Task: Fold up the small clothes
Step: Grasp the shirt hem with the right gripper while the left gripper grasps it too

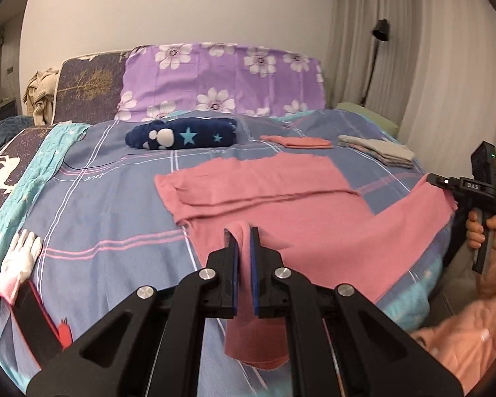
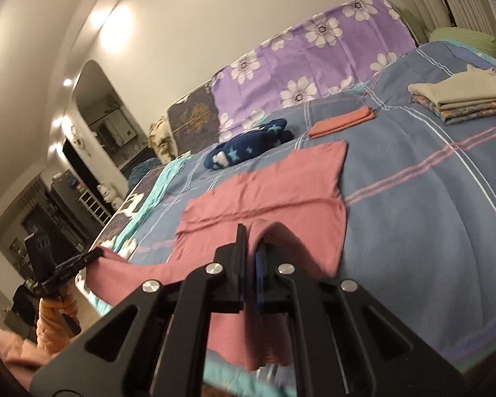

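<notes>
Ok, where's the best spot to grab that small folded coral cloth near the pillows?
Grip the small folded coral cloth at its near long edge, coming from the foot of the bed. It lies flat and thin on the bedspread, so slide one finger under the layered edge.

A: Where is the left wrist camera sitting?

B: It is looking low along the left tool (image 1: 242, 243) toward 12 o'clock, facing the purple floral headboard (image 1: 221, 79) across the bed (image 1: 109, 198), with the right tool (image 1: 446, 182) showing at 3 o'clock.

A: And the right wrist one?

B: It is tilting, close over the pink garment (image 2: 264, 195), with the left tool (image 2: 92, 254) at 9 o'clock. Both are sharing the garment and the headboard.
</notes>
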Action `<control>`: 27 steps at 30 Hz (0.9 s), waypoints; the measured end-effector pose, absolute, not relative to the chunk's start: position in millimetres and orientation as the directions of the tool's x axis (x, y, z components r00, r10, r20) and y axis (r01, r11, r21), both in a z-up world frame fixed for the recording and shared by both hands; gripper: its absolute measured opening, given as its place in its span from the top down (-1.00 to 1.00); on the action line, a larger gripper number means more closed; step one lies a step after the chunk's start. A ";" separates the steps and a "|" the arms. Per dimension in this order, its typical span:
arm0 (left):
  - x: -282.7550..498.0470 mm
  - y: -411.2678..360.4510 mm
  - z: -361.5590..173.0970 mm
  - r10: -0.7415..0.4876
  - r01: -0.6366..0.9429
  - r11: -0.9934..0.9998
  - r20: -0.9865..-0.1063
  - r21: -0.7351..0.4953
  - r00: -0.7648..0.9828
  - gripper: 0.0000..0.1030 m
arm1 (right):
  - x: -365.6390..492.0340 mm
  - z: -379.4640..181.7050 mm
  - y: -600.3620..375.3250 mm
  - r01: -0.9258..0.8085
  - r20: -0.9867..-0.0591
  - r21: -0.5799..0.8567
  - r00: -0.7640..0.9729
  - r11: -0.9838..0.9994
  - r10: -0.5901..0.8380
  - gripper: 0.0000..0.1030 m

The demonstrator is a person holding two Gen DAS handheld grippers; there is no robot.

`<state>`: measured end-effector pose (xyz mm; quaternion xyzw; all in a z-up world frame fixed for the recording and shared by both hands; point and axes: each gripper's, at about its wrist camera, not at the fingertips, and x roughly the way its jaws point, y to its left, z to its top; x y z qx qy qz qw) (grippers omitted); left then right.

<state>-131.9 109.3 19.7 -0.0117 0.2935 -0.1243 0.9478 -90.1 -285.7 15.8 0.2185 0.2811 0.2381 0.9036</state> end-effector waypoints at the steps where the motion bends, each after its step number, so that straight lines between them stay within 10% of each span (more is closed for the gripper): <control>1: -122.7 111.1 21.1 -0.238 0.221 0.970 -0.550 -0.098 0.801 0.89 | -80.5 16.7 -284.6 -0.307 -0.399 0.533 0.731 0.788 0.554 0.92; 10: 10.3 119.9 26.9 -0.174 0.167 0.984 -0.578 -0.066 0.797 0.87 | 42.8 24.3 -263.8 -0.251 -0.437 0.482 0.762 0.839 0.479 0.90; 20: 128.7 139.0 -86.3 -0.157 0.087 0.987 -0.746 -0.132 0.647 0.82 | 170.3 -84.0 -245.8 -0.067 -0.674 0.475 0.613 0.877 0.412 0.82; 27: 90.2 147.4 -78.6 -0.191 0.105 0.981 -0.732 -0.163 0.654 0.27 | 146.1 -75.4 -264.4 -0.115 -0.656 0.495 0.601 0.861 0.457 0.50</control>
